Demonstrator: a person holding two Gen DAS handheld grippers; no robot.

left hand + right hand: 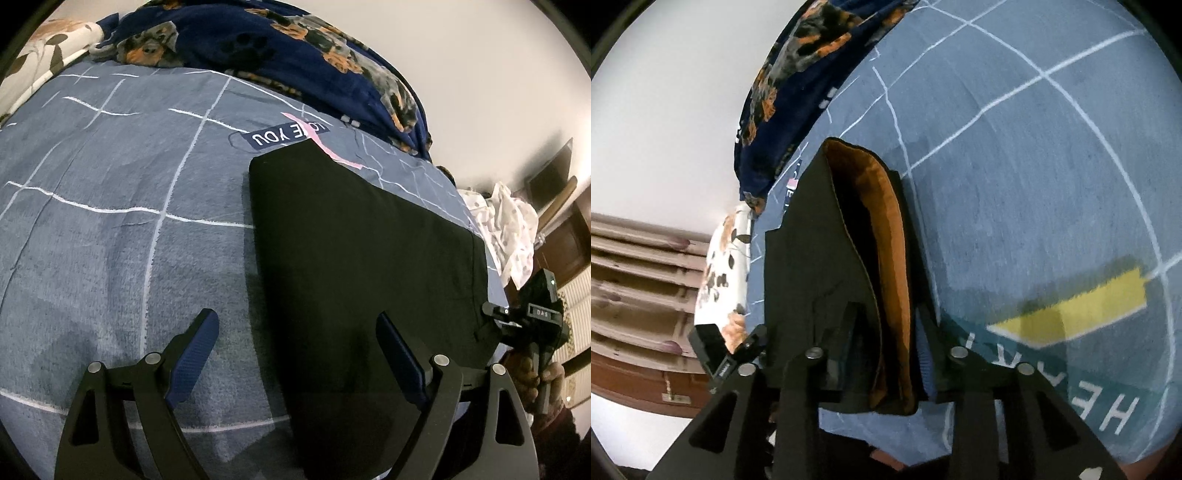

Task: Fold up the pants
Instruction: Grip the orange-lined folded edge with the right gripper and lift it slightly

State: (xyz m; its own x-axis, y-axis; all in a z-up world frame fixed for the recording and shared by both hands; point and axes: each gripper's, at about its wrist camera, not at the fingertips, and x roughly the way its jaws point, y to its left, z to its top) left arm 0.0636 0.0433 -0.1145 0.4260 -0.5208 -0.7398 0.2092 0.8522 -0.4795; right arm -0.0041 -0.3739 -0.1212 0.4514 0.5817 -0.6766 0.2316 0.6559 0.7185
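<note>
I am leaning over a bed spread with a blue-grey bedsheet (110, 229) crossed by thin white lines, and a navy blanket (280, 48) printed with dogs and paw marks is heaped along its far side. The black pants (354, 240) lie folded into a thick rectangle on the sheet, toward the bed's right-hand part as my left camera sees it. That left view shows only their smooth dark top; my right camera looks at the folded end instead, where an orange lining (886, 236) shows between the black layers, along with a yellow patch (1071, 314) and white letters printed on the sheet. Only the left view takes in a white dotted cloth (509, 229) past the bed's edge and dark wooden furniture (569, 243) behind it. My left gripper (295, 354) tilts downward over the near edge of the pants with its blue-padded fingers (192, 354) spread wide, one over bare sheet, the other over the black fabric, nothing held between them. My right gripper (886, 350) also slopes downward and its jaws sit close on either side of the folded layers at the pants' end; I cannot tell whether the pads actually press on the fabric. From the left camera, my right hand (543, 376) is visible gripping that tool's handle at the pants' right corner.
</note>
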